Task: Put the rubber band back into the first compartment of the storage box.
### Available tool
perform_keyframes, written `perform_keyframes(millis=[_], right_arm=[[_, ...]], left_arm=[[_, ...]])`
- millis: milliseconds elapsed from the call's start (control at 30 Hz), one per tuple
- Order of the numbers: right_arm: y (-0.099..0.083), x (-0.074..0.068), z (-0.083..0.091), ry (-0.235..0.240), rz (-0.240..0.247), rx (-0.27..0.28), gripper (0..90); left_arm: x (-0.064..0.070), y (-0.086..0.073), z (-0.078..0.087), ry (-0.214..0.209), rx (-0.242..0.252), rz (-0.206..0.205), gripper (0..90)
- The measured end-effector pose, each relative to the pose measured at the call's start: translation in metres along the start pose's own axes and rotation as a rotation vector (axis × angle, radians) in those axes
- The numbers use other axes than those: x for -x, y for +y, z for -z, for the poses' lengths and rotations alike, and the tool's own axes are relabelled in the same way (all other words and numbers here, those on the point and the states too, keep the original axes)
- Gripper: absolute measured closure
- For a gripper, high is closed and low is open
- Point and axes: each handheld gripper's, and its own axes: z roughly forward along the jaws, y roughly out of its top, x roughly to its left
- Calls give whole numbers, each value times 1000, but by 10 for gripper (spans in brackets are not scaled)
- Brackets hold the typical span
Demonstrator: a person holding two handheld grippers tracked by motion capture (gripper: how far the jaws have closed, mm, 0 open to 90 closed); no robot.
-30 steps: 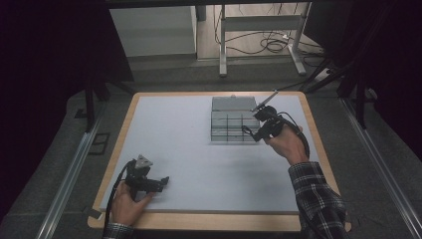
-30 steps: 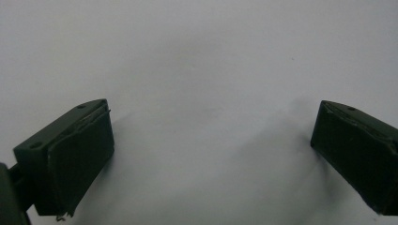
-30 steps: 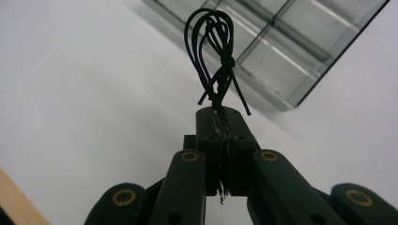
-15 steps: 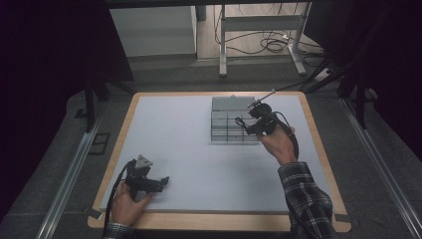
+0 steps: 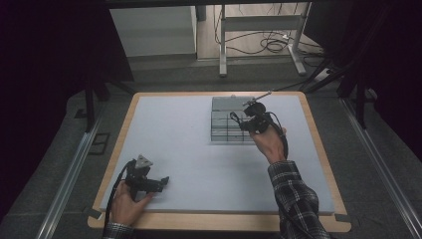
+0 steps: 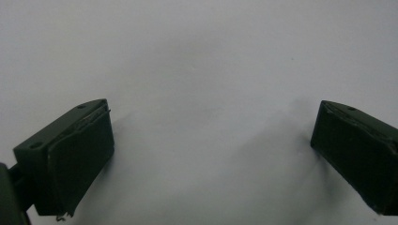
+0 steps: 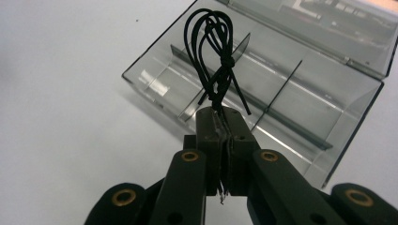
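Since the earlier frame the right gripper (image 5: 247,121) has shifted left over the clear divided box (image 5: 230,121), jaws pinched on a looped black wire bundle (image 7: 215,56) held above the compartments. At the table's near left the left gripper (image 5: 160,182) rests, jaws wide and empty. Risk: the springy loops may snag a divider or slip from the thin grip.

Ahead of the left gripper (image 5: 164,180) the grey mat (image 5: 174,134) lies bare. The right gripper (image 5: 239,123), pinching a coiled black wire (image 7: 213,51), hangs over the clear divided box (image 5: 230,124), whose partitions stand below it.
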Motion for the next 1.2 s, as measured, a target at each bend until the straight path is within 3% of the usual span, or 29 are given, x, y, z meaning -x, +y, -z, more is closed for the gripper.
perform_keyframes(millis=[267,533,1200], right_arm=[[6,-2,-11,-2,-4,37,860],[10,0,-34,-5,-23,50,860],[22,-5,-77,-18,-25,41,858]], left_arm=[[0,0,0,0,0,-4,0],[0,0,0,0,0,-4,0],[0,0,0,1,0,-5,0]])
